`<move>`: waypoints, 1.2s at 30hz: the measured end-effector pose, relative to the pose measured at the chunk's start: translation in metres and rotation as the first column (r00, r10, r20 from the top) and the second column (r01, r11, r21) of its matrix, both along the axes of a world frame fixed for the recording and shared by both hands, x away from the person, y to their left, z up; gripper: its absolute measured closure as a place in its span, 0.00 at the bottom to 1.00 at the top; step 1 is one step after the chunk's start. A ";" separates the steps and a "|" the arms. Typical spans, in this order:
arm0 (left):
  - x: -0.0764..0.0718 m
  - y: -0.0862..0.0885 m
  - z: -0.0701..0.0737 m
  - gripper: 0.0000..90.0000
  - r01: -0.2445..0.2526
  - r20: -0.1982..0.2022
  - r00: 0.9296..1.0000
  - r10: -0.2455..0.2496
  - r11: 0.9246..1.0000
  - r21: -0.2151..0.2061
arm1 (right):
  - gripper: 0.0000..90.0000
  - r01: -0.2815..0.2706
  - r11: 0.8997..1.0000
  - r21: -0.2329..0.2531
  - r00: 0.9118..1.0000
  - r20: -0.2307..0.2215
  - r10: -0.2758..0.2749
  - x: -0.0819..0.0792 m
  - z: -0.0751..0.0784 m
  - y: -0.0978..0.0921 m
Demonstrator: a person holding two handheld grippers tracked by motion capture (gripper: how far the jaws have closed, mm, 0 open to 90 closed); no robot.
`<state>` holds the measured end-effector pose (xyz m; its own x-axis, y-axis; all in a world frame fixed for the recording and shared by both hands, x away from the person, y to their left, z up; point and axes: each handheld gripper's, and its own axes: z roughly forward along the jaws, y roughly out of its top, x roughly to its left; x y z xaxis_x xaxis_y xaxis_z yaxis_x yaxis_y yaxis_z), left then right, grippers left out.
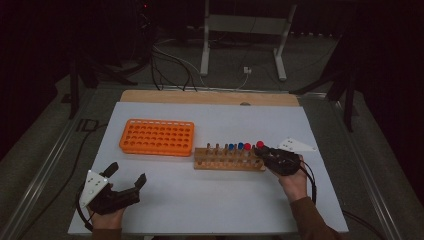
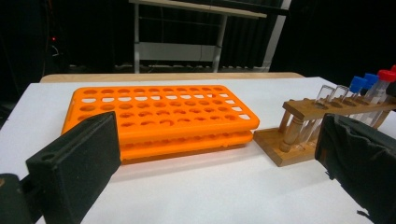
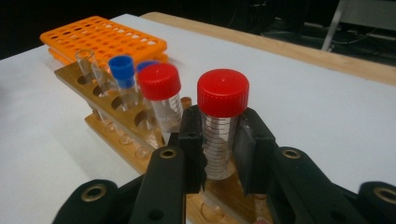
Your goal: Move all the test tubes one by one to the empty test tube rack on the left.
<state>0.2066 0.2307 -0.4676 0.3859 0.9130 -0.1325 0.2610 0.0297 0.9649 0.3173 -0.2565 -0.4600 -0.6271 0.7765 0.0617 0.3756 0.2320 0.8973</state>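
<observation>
Red-capped tube [image 3: 219,126] stood clamped in the right gripper [image 3: 219,154], not yet lifted from the wooden rack [image 1: 229,165]; left gripper [image 1: 126,176] gaped empty.

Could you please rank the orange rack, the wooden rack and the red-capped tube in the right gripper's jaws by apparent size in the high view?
1. orange rack, largest.
2. wooden rack, about as long but much narrower.
3. red-capped tube, smallest; the right gripper hides most of it.
</observation>
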 end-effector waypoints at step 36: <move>0.021 -0.055 0.037 0.01 0.226 -0.015 0.974 -0.226 0.973 0.053 | 0.83 -0.060 0.994 0.088 0.991 0.123 0.049 -0.027 0.063 0.003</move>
<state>0.2275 0.1761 -0.4307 0.5821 0.8082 -0.0894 0.2637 -0.0836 0.9610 0.2901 -0.2539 -0.3973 -0.6757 0.7353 0.0524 0.2526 0.1641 0.9535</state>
